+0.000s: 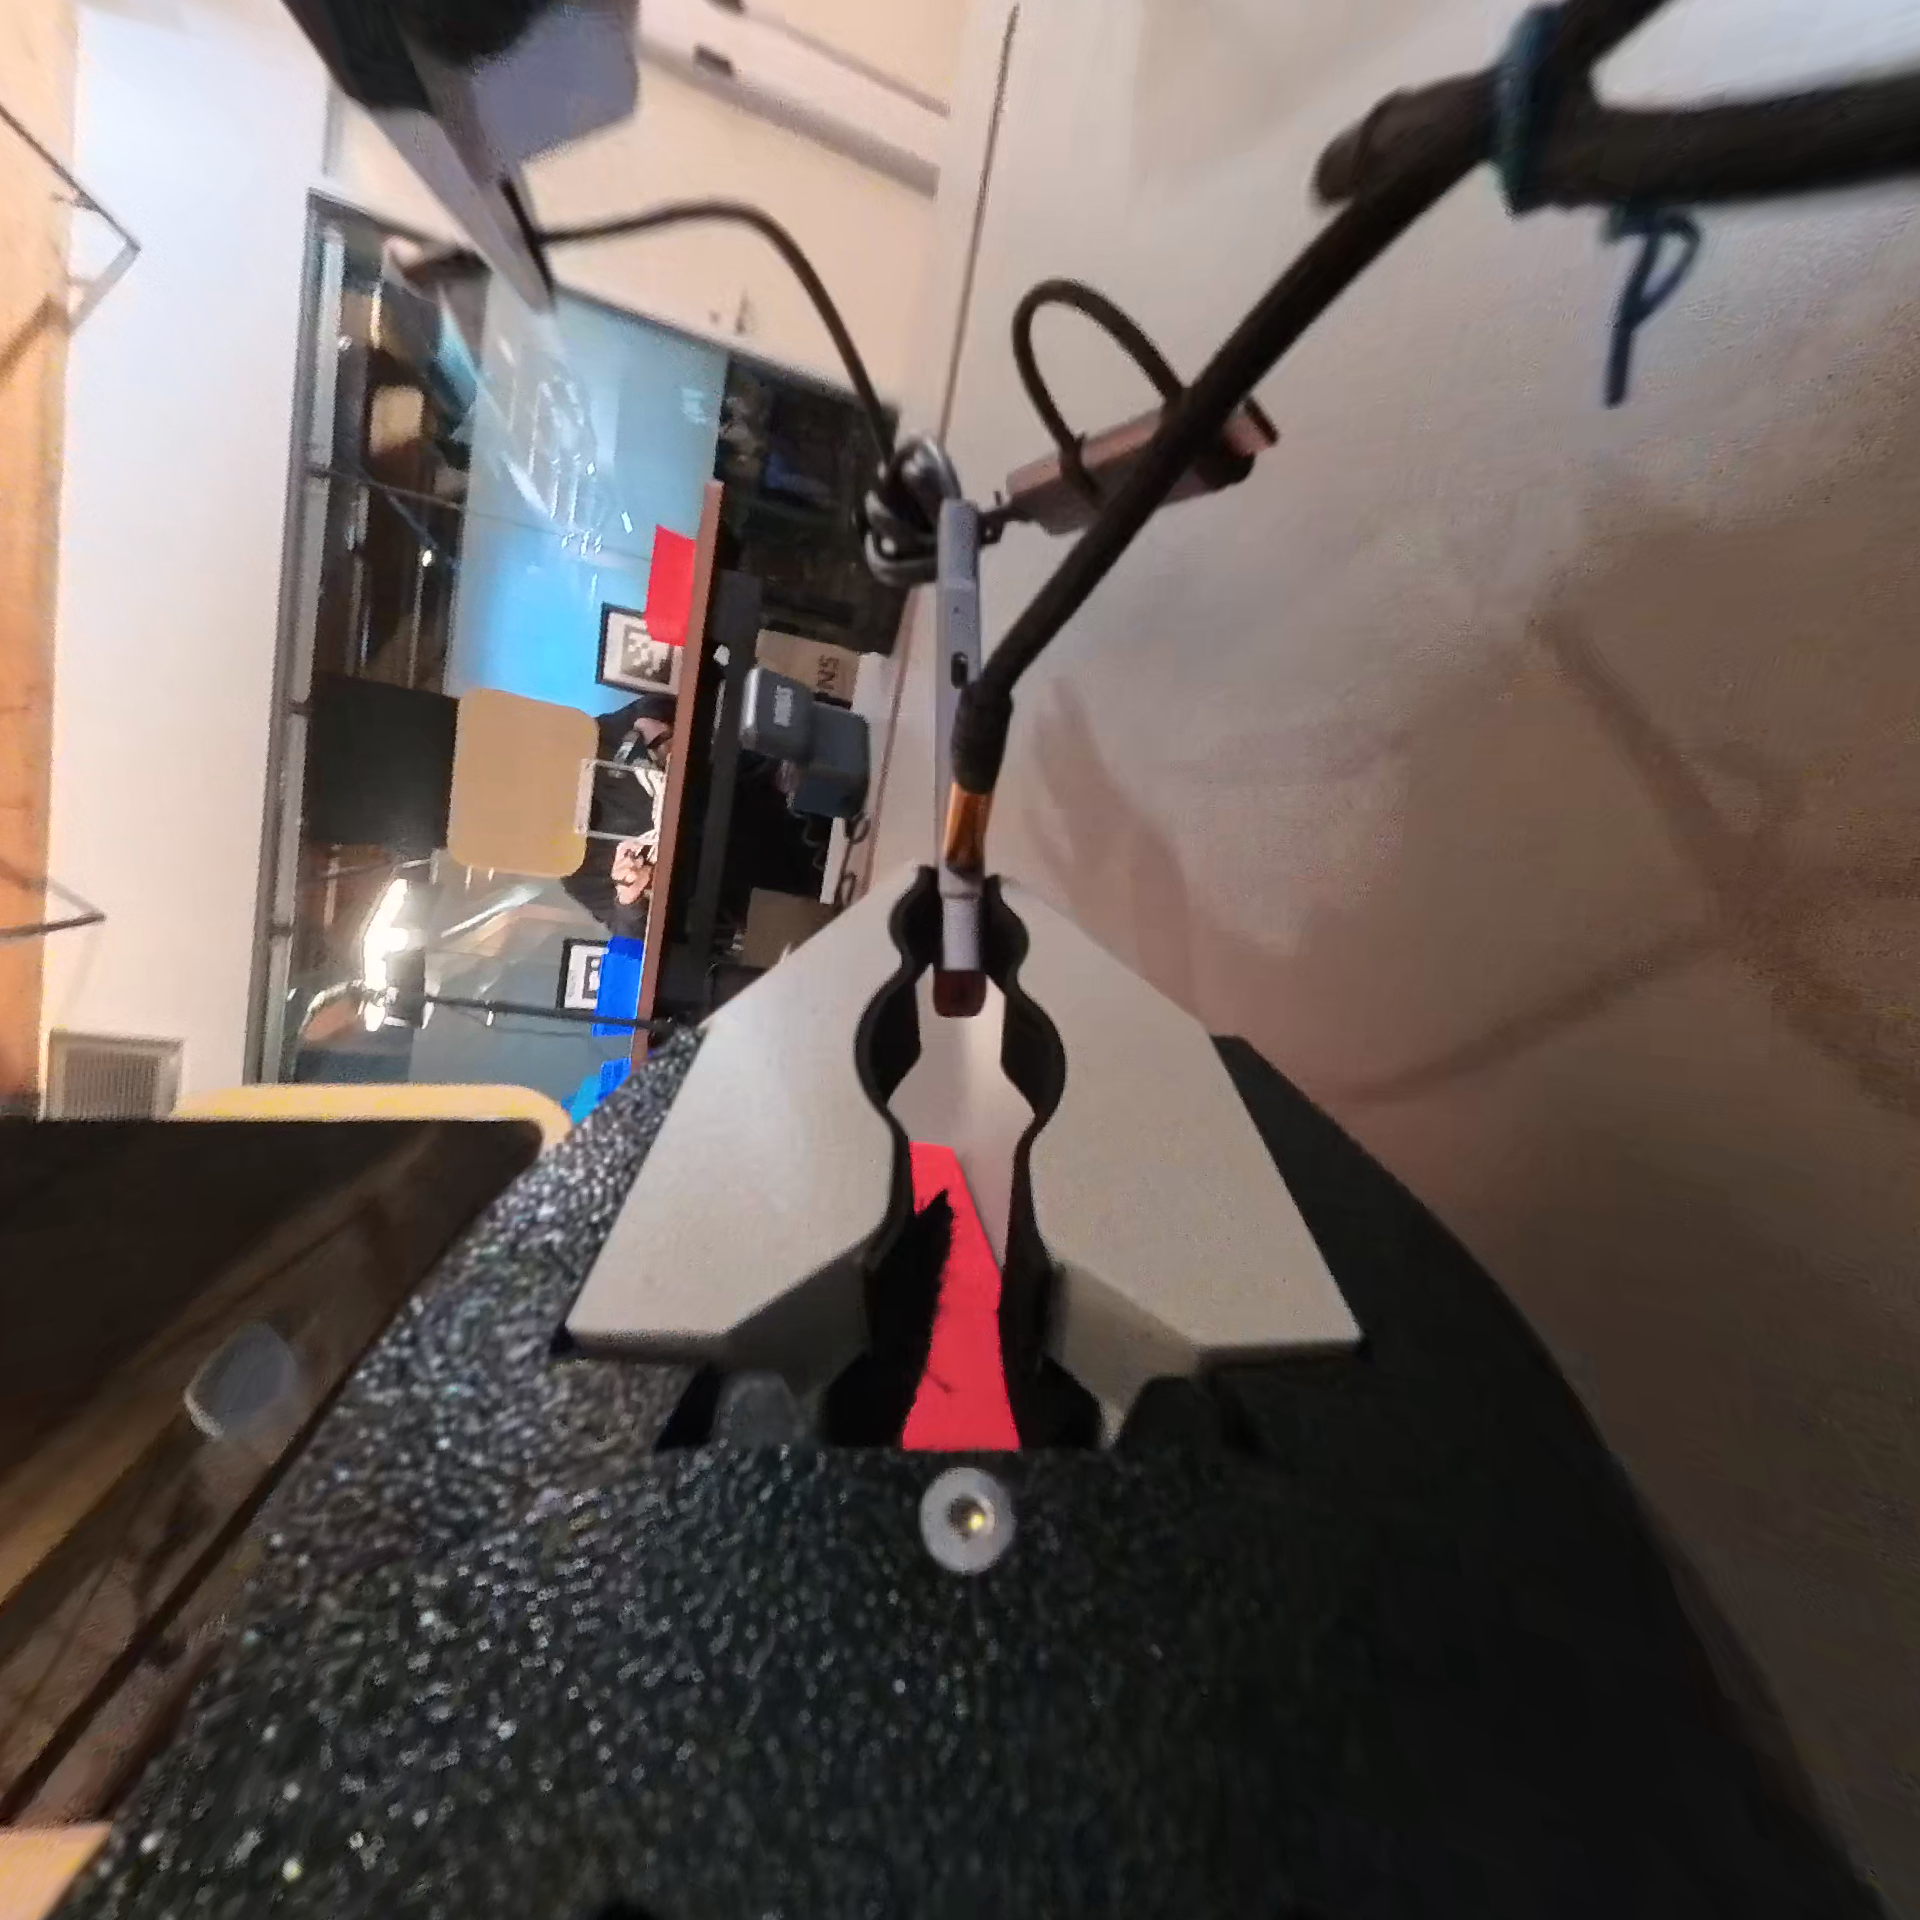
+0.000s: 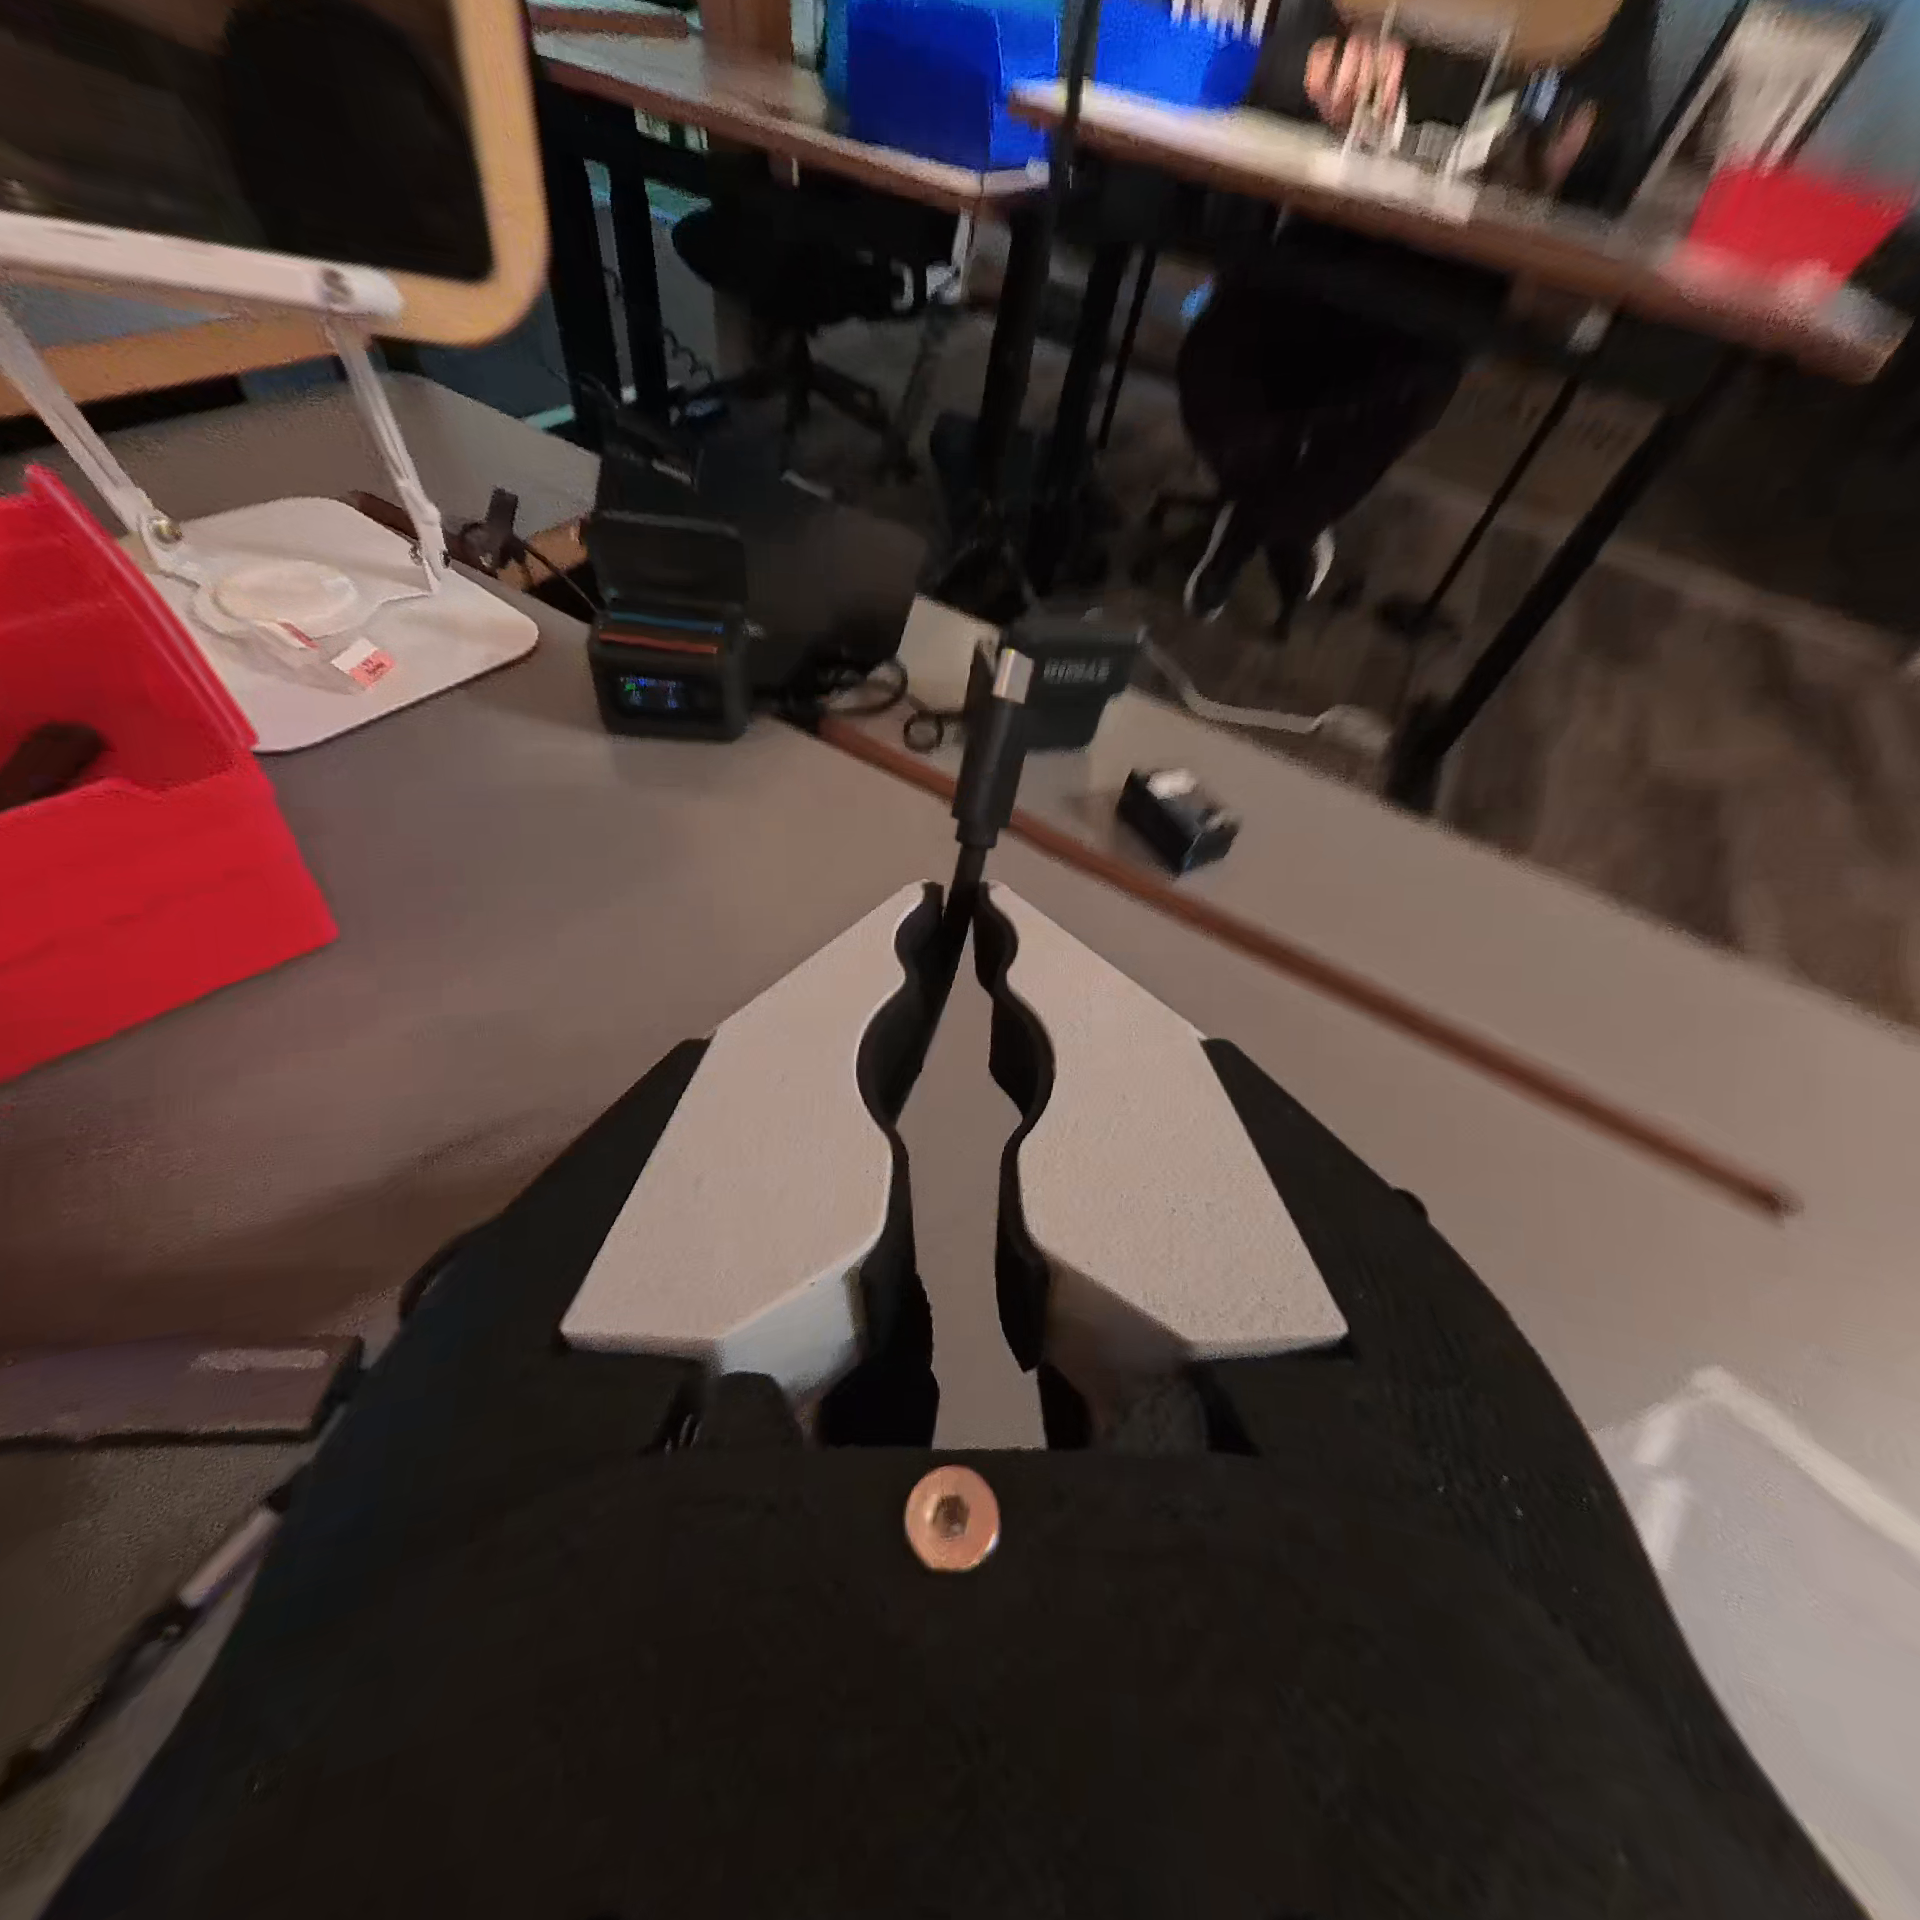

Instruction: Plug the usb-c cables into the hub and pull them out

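Note:
In the left wrist view my left gripper (image 1: 958, 891) is shut on a thin grey hub (image 1: 961, 623), seen edge-on, with its dark red end (image 1: 956, 987) between the pads. A black braided cable (image 1: 1164, 457) ends in a copper-coloured plug (image 1: 966, 821) that lies against the hub just beyond my fingertips. I cannot tell whether it sits in a port. In the right wrist view my right gripper (image 2: 961, 896) is shut on a thin black usb-c cable (image 2: 961, 935) just behind its plug (image 2: 992, 748). The silver tip (image 2: 1013, 670) points forward, free in the air above the grey table (image 2: 623, 935).
A red bin (image 2: 125, 831) stands at the left, with a white stand base (image 2: 416, 634) behind it. A small black device with a screen (image 2: 670, 675) and a black block (image 2: 1179, 821) sit near the table's brown edge (image 2: 1351, 997). Another grey box (image 1: 1132, 457) lies beyond the hub. The grippers' ends are close to 25 cm from one another.

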